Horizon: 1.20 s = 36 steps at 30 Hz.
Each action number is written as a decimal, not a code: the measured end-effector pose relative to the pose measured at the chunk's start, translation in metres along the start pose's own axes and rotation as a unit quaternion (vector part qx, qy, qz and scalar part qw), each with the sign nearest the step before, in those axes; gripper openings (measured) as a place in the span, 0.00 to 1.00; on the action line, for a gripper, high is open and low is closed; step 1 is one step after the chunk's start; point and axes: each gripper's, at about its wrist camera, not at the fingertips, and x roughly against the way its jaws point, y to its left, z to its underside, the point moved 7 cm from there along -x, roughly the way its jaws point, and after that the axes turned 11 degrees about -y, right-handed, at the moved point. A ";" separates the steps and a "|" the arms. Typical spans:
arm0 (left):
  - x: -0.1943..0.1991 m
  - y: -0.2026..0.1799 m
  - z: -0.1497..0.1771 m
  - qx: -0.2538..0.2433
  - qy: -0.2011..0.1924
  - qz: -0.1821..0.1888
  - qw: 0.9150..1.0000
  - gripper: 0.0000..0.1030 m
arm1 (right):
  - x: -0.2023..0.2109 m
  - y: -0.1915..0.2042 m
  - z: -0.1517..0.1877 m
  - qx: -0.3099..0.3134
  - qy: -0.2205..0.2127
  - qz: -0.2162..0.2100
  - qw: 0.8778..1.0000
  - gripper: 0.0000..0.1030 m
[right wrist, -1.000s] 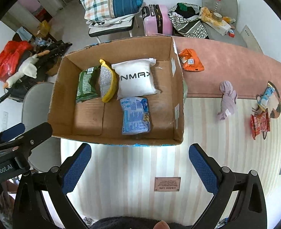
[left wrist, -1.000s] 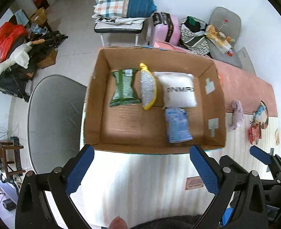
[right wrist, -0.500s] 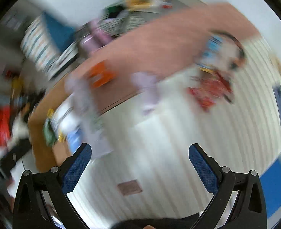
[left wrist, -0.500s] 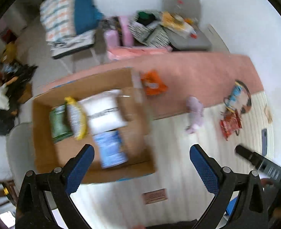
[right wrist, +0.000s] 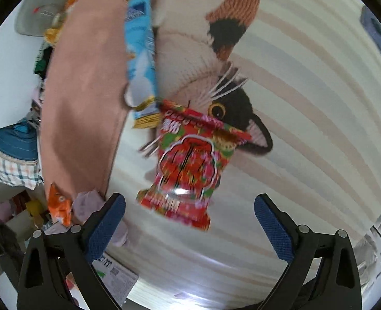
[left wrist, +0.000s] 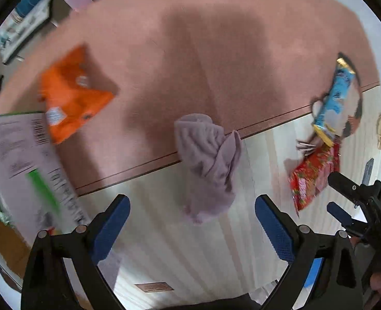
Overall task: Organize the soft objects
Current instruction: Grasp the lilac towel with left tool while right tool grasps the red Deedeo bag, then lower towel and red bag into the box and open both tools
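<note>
A crumpled lilac cloth (left wrist: 208, 162) lies on the bed, straddling the edge of the pink blanket (left wrist: 190, 51). My left gripper (left wrist: 193, 222) is open just in front of the cloth. A red snack packet (right wrist: 188, 165) lies on a cat-shaped plush (right wrist: 216, 59), beside a light-blue packet (right wrist: 140, 51). My right gripper (right wrist: 190, 222) is open just short of the red packet. The red packet (left wrist: 312, 178), blue packet (left wrist: 332, 98) and right gripper (left wrist: 345, 201) also show in the left wrist view. An orange packet (left wrist: 71, 95) lies on the blanket.
The cardboard box's flap with a printed label (left wrist: 25, 170) is at the left edge of the left wrist view. The striped bed sheet (right wrist: 306, 103) spreads to the right. A phone (right wrist: 374, 25) lies at the far right. A chair with clutter (right wrist: 43, 18) stands behind the bed.
Both grippers have swung right, away from the box, and come down close to the bed. The left now faces the lilac cloth, the right the red packet. Both stay open.
</note>
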 end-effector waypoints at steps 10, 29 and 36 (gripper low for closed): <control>-0.044 -0.019 -0.007 -0.016 0.033 -0.030 0.999 0.49 | -0.040 -0.006 -0.008 -0.007 0.024 0.041 0.999 0.68; 0.120 0.055 0.111 0.032 -0.157 0.014 0.987 0.32 | 0.065 0.121 0.163 0.323 -0.049 -0.026 0.945 0.47; 0.153 0.213 0.162 0.117 -0.156 -0.019 0.981 0.33 | 0.069 0.219 0.305 0.446 -0.001 -0.093 0.890 0.47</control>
